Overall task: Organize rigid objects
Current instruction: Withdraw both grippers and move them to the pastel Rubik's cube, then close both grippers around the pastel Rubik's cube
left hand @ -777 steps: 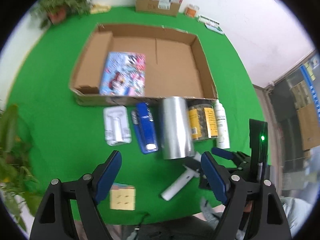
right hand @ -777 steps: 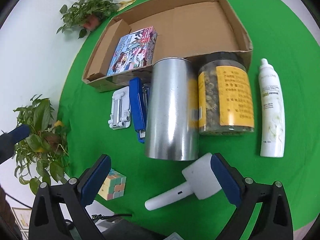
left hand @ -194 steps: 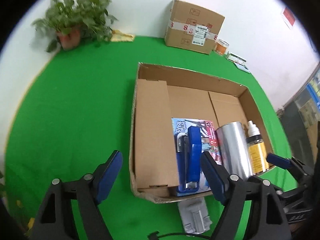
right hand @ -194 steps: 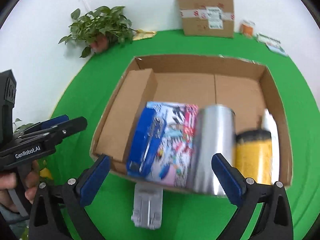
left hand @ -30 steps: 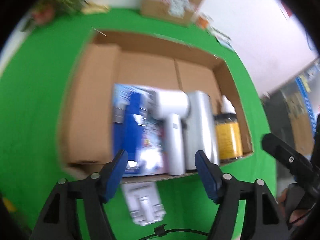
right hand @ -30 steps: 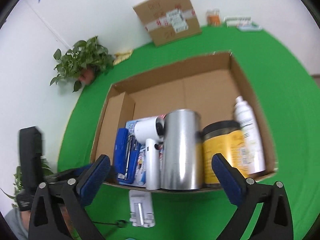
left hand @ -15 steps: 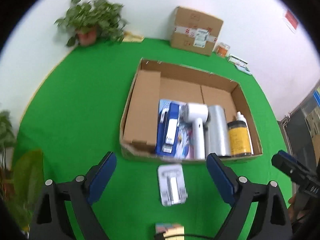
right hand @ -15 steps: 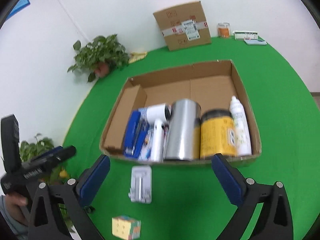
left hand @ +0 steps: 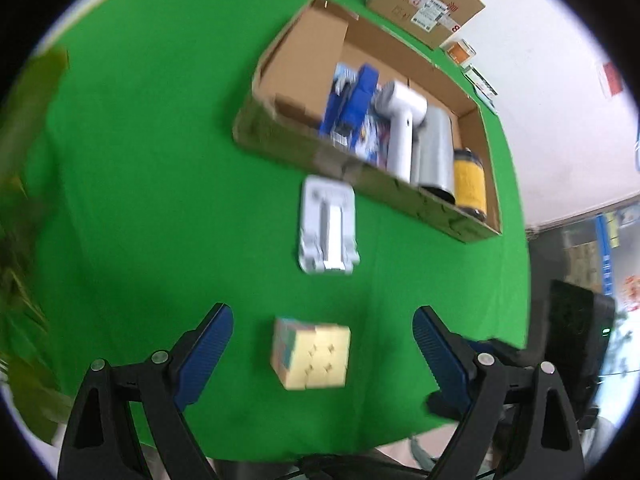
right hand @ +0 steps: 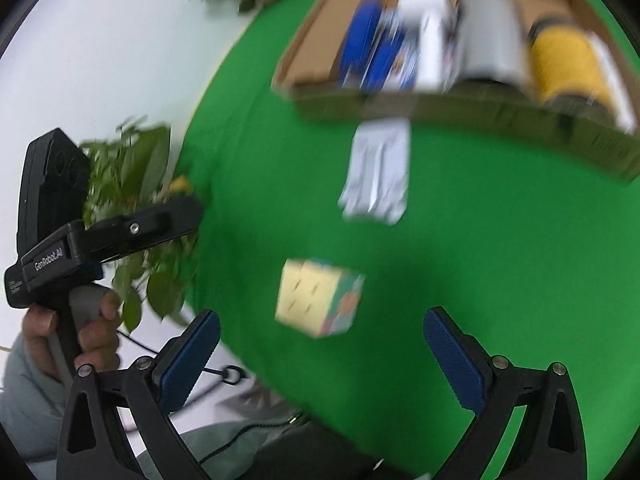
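A pastel puzzle cube (left hand: 310,352) (right hand: 318,302) lies on the green cloth near the front edge. My left gripper (left hand: 320,344) hangs open above it, the cube between the wide-apart blue pads without touching. My right gripper (right hand: 320,344) is open too, just short of the cube. A white folding stand (left hand: 328,226) (right hand: 378,172) lies between the cube and the open cardboard box (left hand: 304,148) (right hand: 460,112). The box holds a blue stapler (left hand: 358,100), a white handheld device (left hand: 402,128), a silver can (left hand: 436,152) and a yellow-labelled jar (left hand: 470,178).
A person's hand (right hand: 80,332) grips the left tool's handle at the left of the right wrist view. Potted plants (right hand: 140,208) stand off the cloth's left edge. A taped carton (left hand: 426,0) sits by the back wall. A cable (right hand: 224,374) hangs at the front edge.
Both grippers have drawn back from the box and tilted down over the front of the cloth. The cube now lies between the left gripper's pads. Both views are blurred from motion.
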Tool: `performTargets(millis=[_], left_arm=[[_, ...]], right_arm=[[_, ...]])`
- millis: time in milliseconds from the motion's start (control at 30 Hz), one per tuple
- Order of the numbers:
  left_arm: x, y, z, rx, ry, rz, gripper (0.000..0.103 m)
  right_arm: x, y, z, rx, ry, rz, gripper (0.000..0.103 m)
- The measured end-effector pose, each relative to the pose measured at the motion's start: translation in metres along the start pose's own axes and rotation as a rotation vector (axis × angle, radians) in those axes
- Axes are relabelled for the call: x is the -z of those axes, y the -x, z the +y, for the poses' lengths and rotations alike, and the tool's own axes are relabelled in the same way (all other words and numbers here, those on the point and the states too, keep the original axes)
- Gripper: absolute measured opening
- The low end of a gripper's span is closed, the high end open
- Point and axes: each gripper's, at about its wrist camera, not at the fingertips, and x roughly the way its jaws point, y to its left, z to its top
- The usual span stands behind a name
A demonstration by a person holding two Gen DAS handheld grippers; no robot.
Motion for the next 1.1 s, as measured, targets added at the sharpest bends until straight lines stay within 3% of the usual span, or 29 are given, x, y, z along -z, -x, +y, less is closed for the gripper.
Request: performTargets(millis=[100, 167, 300, 400, 800, 1033, 1100], left_arm=[[0.01, -0.029, 0.022, 0.106, 0.09, 0.096, 0.09], [0.014, -0.047, 0.031, 0.128, 0.118, 0.151, 0.088], [0.025, -0.079, 0.042, 0.138, 0.131, 0.252, 0.072], [0.028, -0.09, 0.047, 0.16, 0.139, 0.267, 0.07], [0.017, -0.124, 0.05, 0.311, 0.145, 0.363, 0.072], [0.01, -0.135, 0.049, 0.343, 0.126, 0.429, 0.072], [0.006, -0.13, 0.042, 0.344, 0.107, 0.414, 0.072]], right_arm=[[0.011, -0.02, 0.007, 0.003, 0.016, 0.065, 0.101], [0.015, -0.029, 0.011, 0.023, 0.039, 0.098, 0.097], [0.013, -0.043, 0.01, 0.048, 0.032, 0.127, 0.086], [0.006, -0.054, 0.005, 0.04, -0.002, 0.136, 0.077], [-0.003, -0.12, -0.007, 0.052, -0.111, 0.205, 0.074], [-0.001, -0.119, -0.004, 0.09, -0.149, 0.192, 0.071], [-0.003, -0.114, 0.004, 0.117, -0.153, 0.172, 0.071]])
